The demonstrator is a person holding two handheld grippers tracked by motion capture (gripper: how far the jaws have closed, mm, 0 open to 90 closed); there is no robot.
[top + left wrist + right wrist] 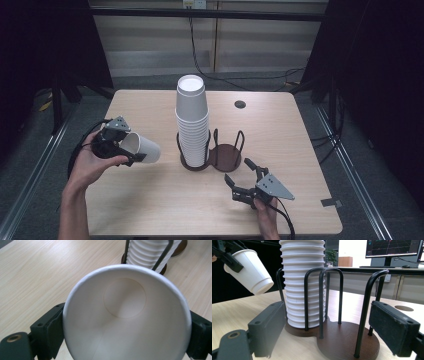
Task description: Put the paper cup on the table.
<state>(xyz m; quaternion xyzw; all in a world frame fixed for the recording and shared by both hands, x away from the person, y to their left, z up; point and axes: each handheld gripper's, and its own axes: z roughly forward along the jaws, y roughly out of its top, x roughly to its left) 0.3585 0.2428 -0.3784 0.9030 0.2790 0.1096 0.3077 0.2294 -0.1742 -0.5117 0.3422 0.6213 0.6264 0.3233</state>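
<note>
A light wooden table [150,210] carries a dark double cup holder [216,156] with black wire loops near its middle. The holder's left bay holds a tall stack of white paper cups [192,117], nested upside down and rising well above the wires; its right bay [347,343] is bare brown base. At the left, above the table, the left gripper [122,147] has its jaws closed against the sides of a single white paper cup [125,322], held tilted with its base toward the stack and its open mouth toward the gripper's camera. Near the front right, the right gripper [239,172] sits low with its jaws spread wide and nothing between them, pointing at the holder's empty bay.
</note>
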